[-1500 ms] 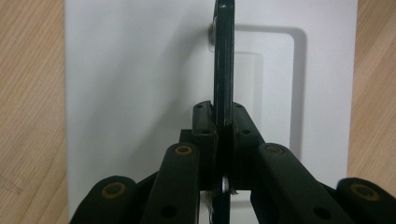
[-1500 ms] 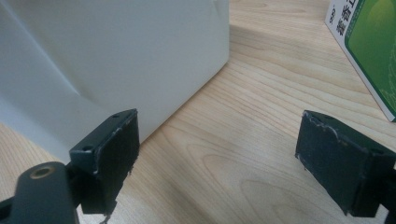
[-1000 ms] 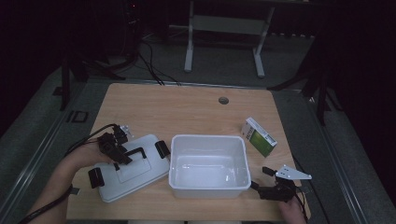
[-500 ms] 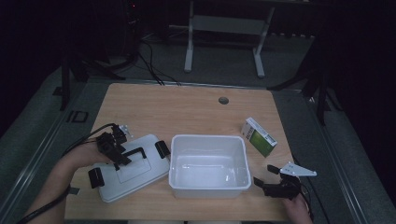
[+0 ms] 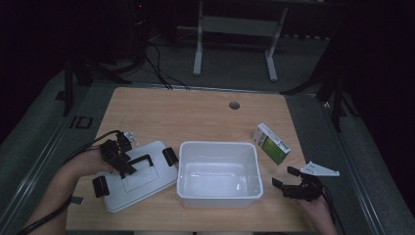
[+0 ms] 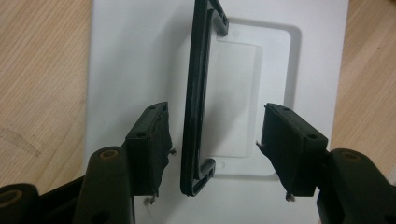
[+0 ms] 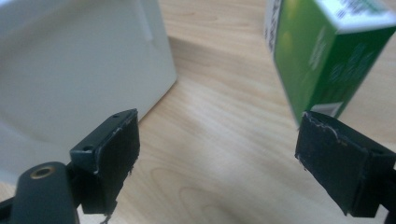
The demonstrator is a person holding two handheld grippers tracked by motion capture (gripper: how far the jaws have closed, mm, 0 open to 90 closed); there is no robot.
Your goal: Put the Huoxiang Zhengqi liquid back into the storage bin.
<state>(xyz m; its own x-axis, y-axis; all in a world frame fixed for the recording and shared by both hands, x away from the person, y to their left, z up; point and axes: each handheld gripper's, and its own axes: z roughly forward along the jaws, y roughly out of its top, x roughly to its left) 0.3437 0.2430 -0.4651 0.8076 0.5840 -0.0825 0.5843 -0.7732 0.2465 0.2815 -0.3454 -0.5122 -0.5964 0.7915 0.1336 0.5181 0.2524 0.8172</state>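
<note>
Wood-grain table (image 5: 195,115) carries everything; going largest to smallest.

White bin (image 5: 219,196) sits open at centre near edge, long axis left-right; empty as far as I can tell, so judged ready for loading.

White lid (image 5: 147,183) lies flat just left of the bin, top side up, slightly skewed; its 2 black end clips (image 5: 170,155) are at the left-near and right-far ends. Lid off and parked beside the bin keeps the opening free; that's my read.

Black handle (image 6: 196,102) on the lid stands up from its recess; in the left gripper view its long axis runs away from the camera, between the jaws, closer to the left pad. In the high view it runs along the lid's long side.

Green-and-white carton (image 5: 270,142) lies right of the bin's far corner, apart from it; long axis diagonal, one end toward far-left, the other toward near-right.

Left gripper (image 5: 117,154) hangs over the handle; jaws have just been opening, now about half wide, straddling the bar; pads clear of it on both sides, so nothing gripped; looks like a release after setting the lid down.

Right gripper (image 5: 288,178) is right of the bin's near corner; jaws wide, nothing between them; in the right gripper view the carton is ahead, past the right pad; judged lined up for a pick.
</note>
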